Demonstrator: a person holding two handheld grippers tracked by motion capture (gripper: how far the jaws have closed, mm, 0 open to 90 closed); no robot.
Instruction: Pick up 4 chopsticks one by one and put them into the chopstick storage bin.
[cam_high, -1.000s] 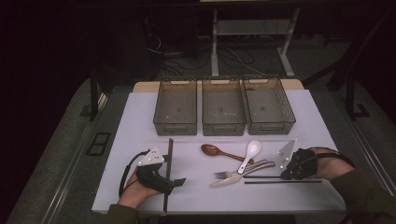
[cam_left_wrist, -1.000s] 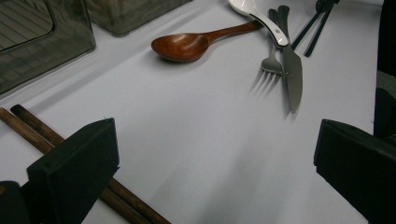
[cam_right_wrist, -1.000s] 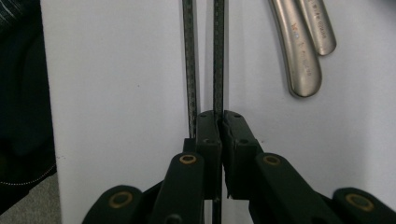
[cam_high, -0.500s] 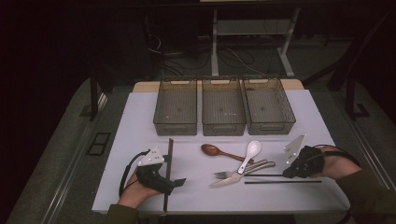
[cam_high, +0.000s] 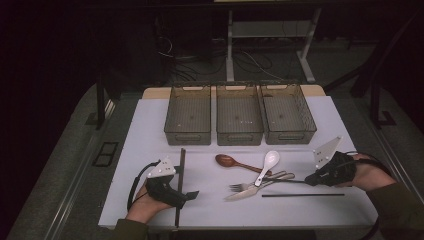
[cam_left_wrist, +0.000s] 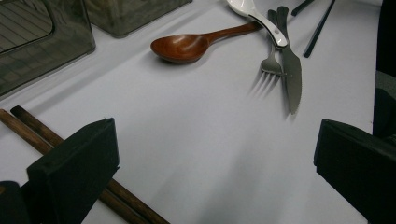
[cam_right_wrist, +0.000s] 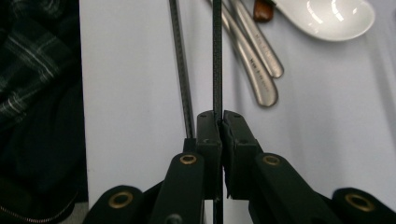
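Note:
My right gripper (cam_high: 311, 178) (cam_right_wrist: 220, 122) is shut on the end of a thin black chopstick (cam_high: 285, 180) (cam_right_wrist: 217, 56), which sticks out leftward, just above the table, toward the cutlery. Its twin black chopstick (cam_high: 302, 195) (cam_right_wrist: 181, 70) lies flat on the white table, nearer the front edge. My left gripper (cam_high: 185, 192) (cam_left_wrist: 217, 158) rests open at the front left, its jaws wide apart over bare table. A pair of brown wooden chopsticks (cam_high: 180, 185) (cam_left_wrist: 32, 128) passes under one of its jaws.
A wooden spoon (cam_high: 227, 161) (cam_left_wrist: 187, 45), a white ceramic spoon (cam_high: 267, 162) (cam_left_wrist: 254, 14), a fork (cam_high: 240, 187) (cam_left_wrist: 272, 60) and a knife (cam_high: 250, 192) (cam_left_wrist: 290, 70) lie mid-table. Three clear bins (cam_high: 239, 120) stand in a row behind them.
My right gripper has risen a little and drifted right, taking the black chopstick with it. The left gripper has stayed put.

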